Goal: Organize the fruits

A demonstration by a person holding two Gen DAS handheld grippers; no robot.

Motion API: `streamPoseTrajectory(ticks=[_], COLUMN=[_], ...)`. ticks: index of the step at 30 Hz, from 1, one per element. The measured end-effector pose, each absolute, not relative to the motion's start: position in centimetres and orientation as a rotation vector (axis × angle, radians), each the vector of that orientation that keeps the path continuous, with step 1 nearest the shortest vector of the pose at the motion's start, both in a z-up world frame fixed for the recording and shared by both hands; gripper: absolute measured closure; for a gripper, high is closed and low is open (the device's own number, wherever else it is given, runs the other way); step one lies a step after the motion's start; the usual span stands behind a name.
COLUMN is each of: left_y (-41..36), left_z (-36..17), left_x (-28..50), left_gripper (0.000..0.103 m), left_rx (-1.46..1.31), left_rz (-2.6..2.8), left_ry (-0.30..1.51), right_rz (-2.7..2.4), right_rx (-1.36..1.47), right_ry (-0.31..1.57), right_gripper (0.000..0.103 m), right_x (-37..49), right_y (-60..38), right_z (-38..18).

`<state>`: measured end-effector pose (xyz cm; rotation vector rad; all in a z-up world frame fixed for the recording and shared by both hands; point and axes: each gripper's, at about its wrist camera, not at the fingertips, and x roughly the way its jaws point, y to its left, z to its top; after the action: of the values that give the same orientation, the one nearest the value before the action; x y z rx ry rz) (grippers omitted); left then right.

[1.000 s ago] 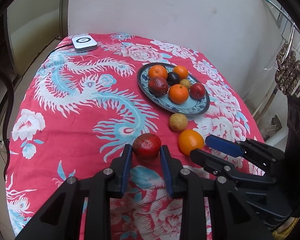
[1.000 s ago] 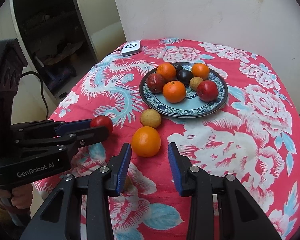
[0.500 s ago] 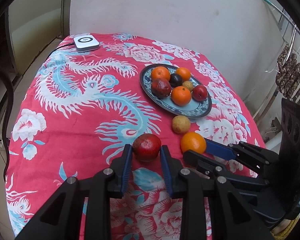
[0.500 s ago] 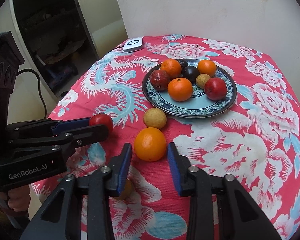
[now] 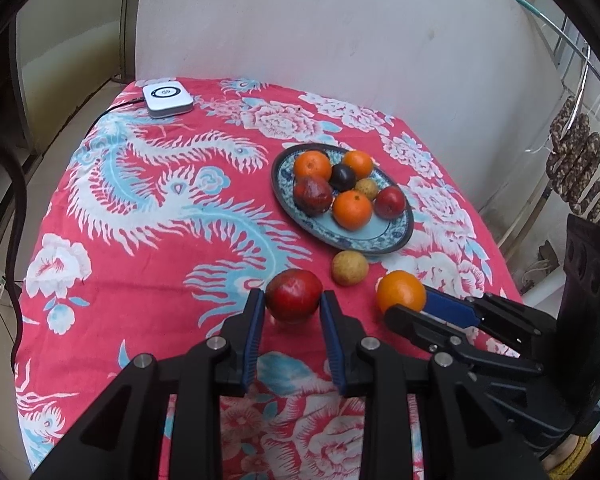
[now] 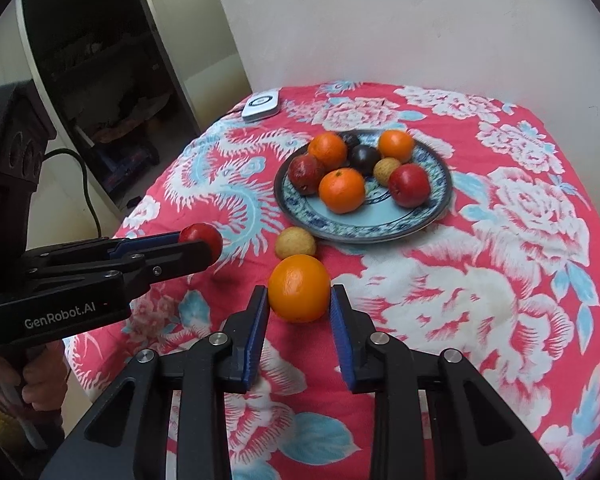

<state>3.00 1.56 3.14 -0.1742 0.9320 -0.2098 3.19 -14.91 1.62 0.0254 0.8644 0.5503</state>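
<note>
Red floral tablecloth (image 5: pixel 148 240): near the plate (image 5: pixel 396 240), red fruit (image 5: pixel 294 295) is clamped by left gripper (image 5: pixel 293 307) for transfer; orange (image 6: pixel 299 288) is bracketed, ungripped, by right gripper (image 6: pixel 300 300).

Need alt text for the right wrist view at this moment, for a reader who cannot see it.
The right gripper brackets an orange on a red floral tablecloth, pads close beside it. At left, the left gripper holds a red fruit; behind, a small yellow fruit sits beside a blue plate of fruit.
</note>
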Motion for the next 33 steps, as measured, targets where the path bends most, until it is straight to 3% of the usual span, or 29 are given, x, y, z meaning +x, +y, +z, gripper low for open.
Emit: streamPoseTrajectory(ticks=[27, 33], left_y=[-0.4, 0.4], left_z=[4.6, 4.3], left_x=[6.3, 5.5], left_gripper=[0.076, 0.072], left_rx=[-0.169, -0.16], left_rz=[-0.248, -0.227], left_ry=[0.908, 0.917], right_rz=[0.457, 0.463], right_rx=[0.067, 0.085], right_ry=[0.833, 0.849], right_gripper=[0.071, 0.071], right_x=[6.5, 6.0], right_y=[-19.1, -19.0], right_z=[3.1, 2.4])
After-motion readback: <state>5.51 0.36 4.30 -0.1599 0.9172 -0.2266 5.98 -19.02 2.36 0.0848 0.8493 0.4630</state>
